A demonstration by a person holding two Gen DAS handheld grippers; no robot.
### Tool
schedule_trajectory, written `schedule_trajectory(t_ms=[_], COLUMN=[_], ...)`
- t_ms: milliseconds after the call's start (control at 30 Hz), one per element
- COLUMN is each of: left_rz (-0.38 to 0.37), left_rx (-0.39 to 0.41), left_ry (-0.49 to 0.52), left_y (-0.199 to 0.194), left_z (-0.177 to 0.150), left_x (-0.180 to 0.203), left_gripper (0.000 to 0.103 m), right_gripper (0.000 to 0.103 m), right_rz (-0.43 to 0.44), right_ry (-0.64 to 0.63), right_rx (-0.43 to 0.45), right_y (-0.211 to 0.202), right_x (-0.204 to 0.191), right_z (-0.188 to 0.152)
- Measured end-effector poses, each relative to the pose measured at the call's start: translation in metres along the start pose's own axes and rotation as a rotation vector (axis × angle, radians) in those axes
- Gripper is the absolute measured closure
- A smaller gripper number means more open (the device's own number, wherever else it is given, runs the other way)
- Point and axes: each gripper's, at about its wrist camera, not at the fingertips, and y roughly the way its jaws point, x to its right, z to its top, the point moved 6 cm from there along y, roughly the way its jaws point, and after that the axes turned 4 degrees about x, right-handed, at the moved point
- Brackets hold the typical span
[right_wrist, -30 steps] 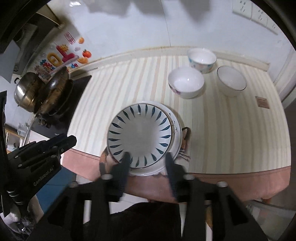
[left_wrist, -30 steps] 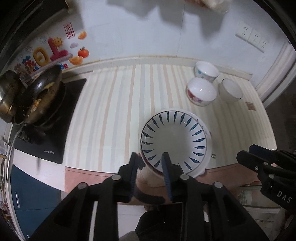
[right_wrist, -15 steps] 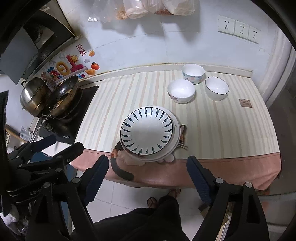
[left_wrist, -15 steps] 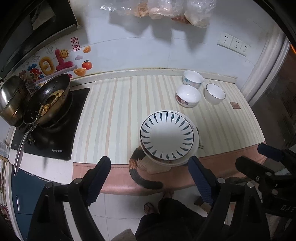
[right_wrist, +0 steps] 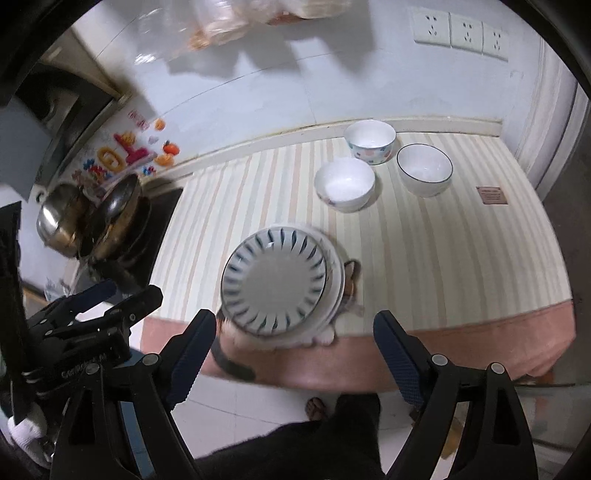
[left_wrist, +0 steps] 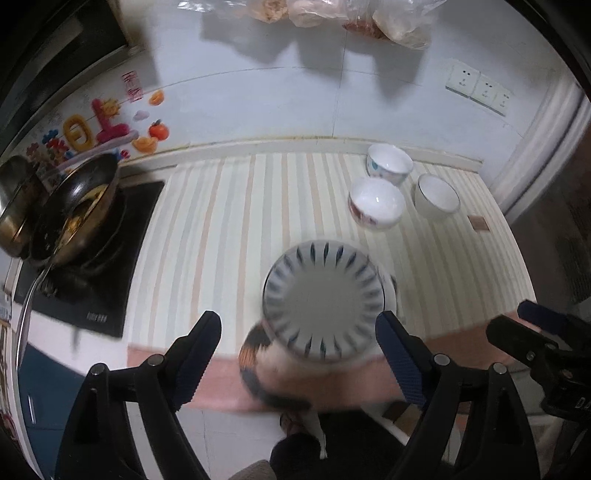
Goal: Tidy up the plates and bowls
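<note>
Both grippers — nearer plate stack (left_wrist: 323,302) again

So the count: three small bowls at about 1 o'clock on the counter, namely a spotted one (right_wrist: 370,141), a plain white one (right_wrist: 344,185) and a dark-rimmed one (right_wrist: 424,168). One stack of plates (right_wrist: 280,286) sat near 6 o'clock; how many were in it I couldn't tell. Two pans (right_wrist: 110,218) at 9 o'clock. Three wall sockets (right_wrist: 460,33) up at 1 o'clock.
</note>
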Motion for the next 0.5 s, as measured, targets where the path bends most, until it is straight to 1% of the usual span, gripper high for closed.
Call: schedule_trajectory(t_ms=[100, 167, 233, 333, 367, 400, 467, 500], left_rz=[0.004, 0.009, 0.010, -0.030, -0.039, -0.043, -0.050, -0.056], left_rx=[-0.016, -0.036, -0.063, -0.127, -0.149, -0.181, -0.232, -0.259], left_ry=[0.003, 0.000, -0.004, -0.025, -0.030, -0.033, -0.035, -0.034], left_y=[0.035, 0.070, 0.101, 0.156, 0.172, 0.195, 0.225, 0.242], left_z=[0.028, 0.052, 0.069, 0.093, 0.097, 0.104, 0.108, 0.110], left_x=[0.008, 0.014, 0.018, 0.030, 0.034, 0.039, 0.046, 0.052], left_gripper=[0.018, 0.017, 0.017, 0.019, 0.030, 0.046, 0.060, 0.061], right_gripper=[0.014, 0.014, 0.014, 0.014, 0.014, 0.016, 0.026, 0.034], right_rz=[0.004, -0.006, -0.018, -0.015, -0.008, -0.005, 0.013, 0.018], right_ry=[0.041, 0.055, 0.067, 0.092, 0.099, 0.107, 0.122, 0.132], right_rx=[-0.002, -0.005, -0.022, -0.061, -0.079, -0.095, -0.138, -0.160], right_y=[0.031, 0.057, 0.087, 0.137, 0.155, 0.172, 0.205, 0.220], right_x=[0.031, 0.054, 0.075, 0.103, 0.111, 0.118, 0.129, 0.133], right_z=[0.031, 0.055, 0.077, 0.109, 0.118, 0.126, 0.137, 0.141])
